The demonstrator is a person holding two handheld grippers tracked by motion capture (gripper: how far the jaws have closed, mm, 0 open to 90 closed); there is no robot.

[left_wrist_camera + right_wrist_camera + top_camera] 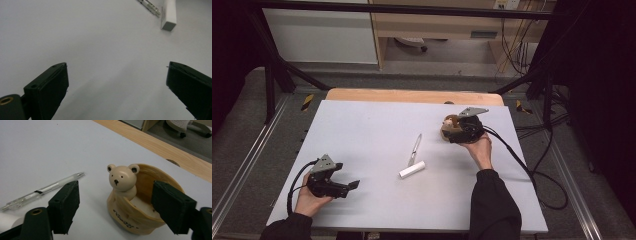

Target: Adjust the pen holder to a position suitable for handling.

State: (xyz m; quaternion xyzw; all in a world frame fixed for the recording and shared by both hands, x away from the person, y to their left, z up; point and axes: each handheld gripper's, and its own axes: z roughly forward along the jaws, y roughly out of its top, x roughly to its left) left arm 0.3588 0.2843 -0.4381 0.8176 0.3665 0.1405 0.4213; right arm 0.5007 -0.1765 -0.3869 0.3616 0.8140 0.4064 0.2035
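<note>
**Grippers apart, bear cup between the right jaws**

Table [362, 130] covered by a pale grey sheet, with a wooden edge showing along its far side. Near the middle lie a clear pen [415, 149] and a white eraser block [412, 169], the pen's near end just beside the eraser.

The right gripper [455, 131] is held at the far right of the sheet, over a tan ceramic cup [140, 205] with a small bear figure [123, 179] on its rim. In the right gripper view the jaws stand wide – one on the open sheet to the cup's left, the other over the cup's right rim; whether that jaw touches the rim cannot be told. The cup stands upright on the sheet.

The left gripper [346, 176] is held low at the near left corner – well apart from the pen and eraser. Its jaws are spread wide with nothing between them, and the left gripper view looks across bare sheet toward the eraser [169, 15] and the pen tip [150, 5].
</note>
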